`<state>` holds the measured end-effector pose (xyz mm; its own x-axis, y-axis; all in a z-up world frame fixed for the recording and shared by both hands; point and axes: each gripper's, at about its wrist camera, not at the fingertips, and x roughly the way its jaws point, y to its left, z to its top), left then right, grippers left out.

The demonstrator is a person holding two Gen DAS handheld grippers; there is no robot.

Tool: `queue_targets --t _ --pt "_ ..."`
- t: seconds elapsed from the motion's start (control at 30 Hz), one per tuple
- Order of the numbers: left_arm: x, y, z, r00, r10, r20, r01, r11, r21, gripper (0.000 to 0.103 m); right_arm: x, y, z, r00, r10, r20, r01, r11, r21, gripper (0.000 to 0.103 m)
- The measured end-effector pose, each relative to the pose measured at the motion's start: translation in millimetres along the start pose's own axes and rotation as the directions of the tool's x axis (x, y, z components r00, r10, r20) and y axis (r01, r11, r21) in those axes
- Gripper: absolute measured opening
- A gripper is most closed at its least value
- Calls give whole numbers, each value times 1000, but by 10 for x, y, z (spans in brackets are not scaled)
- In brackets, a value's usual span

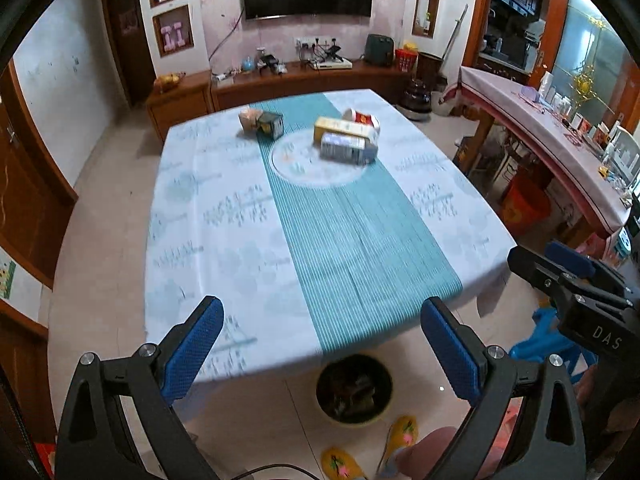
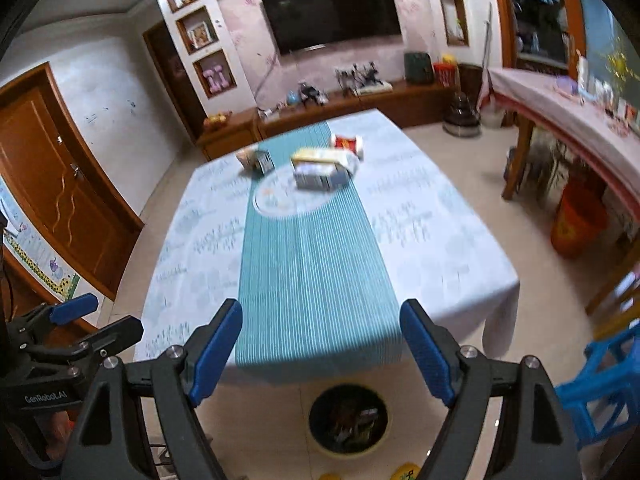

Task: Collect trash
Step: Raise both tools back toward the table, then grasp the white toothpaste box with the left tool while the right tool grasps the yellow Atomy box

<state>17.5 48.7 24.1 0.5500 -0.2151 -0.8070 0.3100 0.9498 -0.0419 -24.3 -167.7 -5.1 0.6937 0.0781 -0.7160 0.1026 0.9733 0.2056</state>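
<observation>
Several pieces of trash lie at the far end of the table [image 1: 224, 208]: a blue-white carton [image 1: 347, 148] [image 2: 318, 175], a yellow box [image 1: 342, 127] [image 2: 320, 155], a red-and-white cup [image 1: 362, 117] [image 2: 347, 143], and a dark small box [image 1: 271, 124] [image 2: 263, 164] beside a crumpled tan wrapper [image 1: 248, 118]. A round bin [image 1: 354, 392] [image 2: 348, 420] with rubbish inside stands on the floor at the table's near edge. My left gripper [image 1: 322, 320] and right gripper [image 2: 321, 324] both hang open and hold nothing, above the near edge, far from the trash.
A cloth with a teal striped runner [image 2: 312, 264] covers the table. A blue plastic stool [image 2: 600, 392] is at the right, a long covered sideboard [image 1: 560, 136] behind it. Slippers [image 1: 400, 440] lie by the bin. A wooden door [image 2: 52, 184] is at the left.
</observation>
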Motion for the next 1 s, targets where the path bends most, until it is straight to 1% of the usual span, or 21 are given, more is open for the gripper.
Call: queue_targets --t 0.13,0.27,0.4,0.43,0.47,0.5,0.53,0.57,0.6,0.63,0.7,0.77,0.9,0.97,1.0 --pt "126 53 229 1000 5 4 -5 1000 -22 98 150 39 289 1000 16 13 -15 999 -48 81" --pt "352 107 508 999 45 0 -45 995 -84 98 437 14 698 999 34 18 -32 993 -112 81" --pt "667 137 876 993 120 0 -118 977 -176 98 865 -62 1216 997 81 3 -79 978 -192 81" --pt "773 132 999 988 155 -7 -153 967 -204 98 946 -76 1310 996 91 -2 -89 973 -211 81" --pt "830 127 1061 985 172 -18 -172 959 -223 98 1092 -98 1462 994 107 -14 -107 965 -238 81" --pt "979 126 1201 981 189 -48 -195 945 -264 98 1216 -121 1574 993 119 -27 -122 958 -259 81" --pt "1061 128 1275 981 184 -67 -196 938 -287 98 1386 -164 1735 990 131 -49 -139 949 -281 81" --pt "1186 128 1371 982 167 -92 -188 929 -318 98 1482 -192 1821 988 141 -63 -153 944 -292 81" --pt "1367 124 1498 981 149 -125 -184 916 -356 98 1614 -227 1928 984 158 -81 -175 936 -304 81" --pt "1454 108 1549 979 144 -141 -188 908 -374 98 1782 -279 2065 979 173 -106 -199 925 -323 81" --pt "1750 88 1724 974 125 -190 -196 886 -421 98 1991 -347 2212 974 183 -133 -218 910 -353 81" --pt "2000 67 1840 970 105 -221 -199 866 -460 98 2267 -444 2376 968 189 -165 -239 895 -377 80" --pt "2491 2 2037 957 65 -281 -207 832 -514 98 2686 -635 2608 955 211 -209 -276 890 -364 73" --pt "2709 -27 2132 953 56 -299 -215 819 -532 97 2843 -722 2669 949 223 -225 -292 892 -346 66" --pt "2830 -44 2179 951 55 -306 -221 812 -540 96 2946 -774 2698 944 231 -235 -301 894 -331 66"
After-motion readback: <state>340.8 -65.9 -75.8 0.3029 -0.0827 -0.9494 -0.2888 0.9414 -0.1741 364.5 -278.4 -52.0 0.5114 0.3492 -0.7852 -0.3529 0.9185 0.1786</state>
